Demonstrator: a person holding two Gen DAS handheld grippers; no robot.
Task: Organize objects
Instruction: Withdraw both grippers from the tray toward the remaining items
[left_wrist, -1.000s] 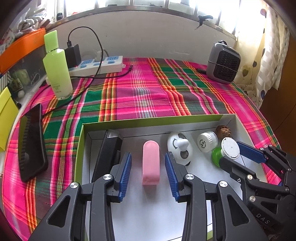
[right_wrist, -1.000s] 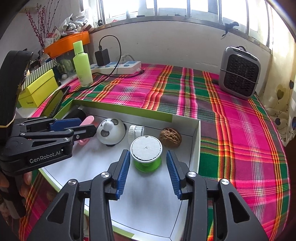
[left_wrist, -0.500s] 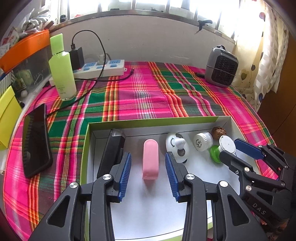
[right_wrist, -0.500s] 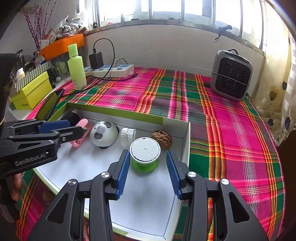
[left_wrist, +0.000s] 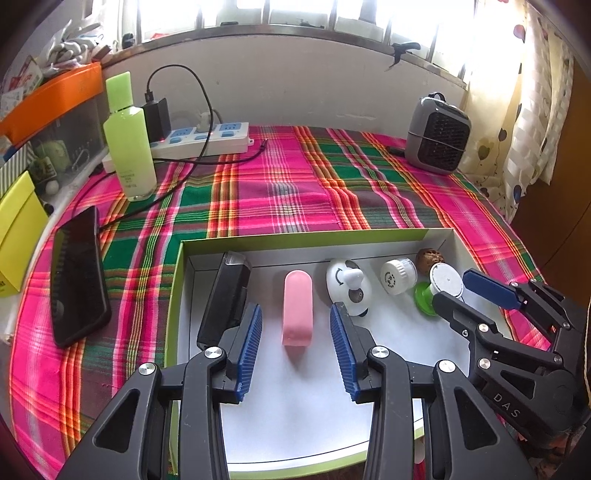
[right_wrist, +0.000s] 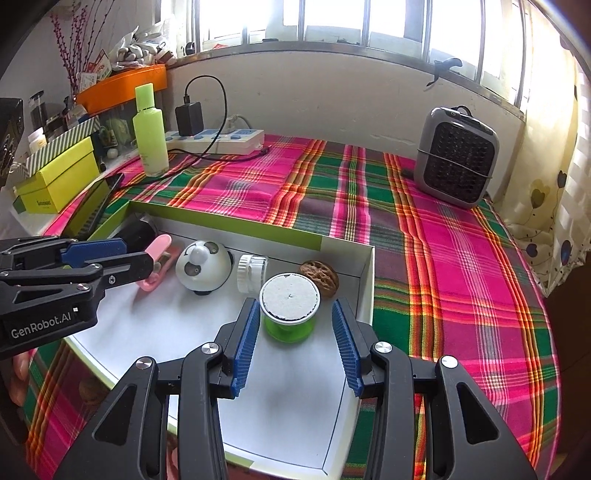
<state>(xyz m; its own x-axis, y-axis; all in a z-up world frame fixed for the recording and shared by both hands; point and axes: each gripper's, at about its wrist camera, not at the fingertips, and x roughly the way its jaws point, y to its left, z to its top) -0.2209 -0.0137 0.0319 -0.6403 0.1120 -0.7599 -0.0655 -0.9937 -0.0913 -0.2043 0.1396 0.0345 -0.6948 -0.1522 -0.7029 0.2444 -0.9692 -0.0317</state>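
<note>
Shallow white box (left_wrist: 177, 295) with green outer walls, set on a pink-and-green plaid cloth (left_wrist: 280, 192). Inside, in a row near the far wall: a black oblong case (left_wrist: 227, 291) at the left, then a pink case (left_wrist: 297, 306) lying flat, a white round panda-faced gadget (left_wrist: 345, 286), a small white-capped jar (left_wrist: 395, 277) on its side, a green spool (right_wrist: 290, 314) with a white top, and a walnut (right_wrist: 321, 282) in the far right corner.

Left gripper (left_wrist: 295, 343) held wide open, blue pads either side of the pink case's near end — apart from it, not touching. Right gripper (right_wrist: 295, 336) also spread wide, pads flanking the green spool; left pad very close to its rim, contact not clear, right pad well off it. Spool standing upright on the box floor, just in front of the walnut and beside the little jar.

Beyond the box on the cloth: a tall green bottle (left_wrist: 129, 144) upright, a white power strip (left_wrist: 207, 138) with a black charger plugged in, a grey fan heater (left_wrist: 437, 142) at the far right, and a black phone (left_wrist: 79, 277) lying flat at the left — next to a yellow box (right_wrist: 55, 177) off the cloth's edge.
</note>
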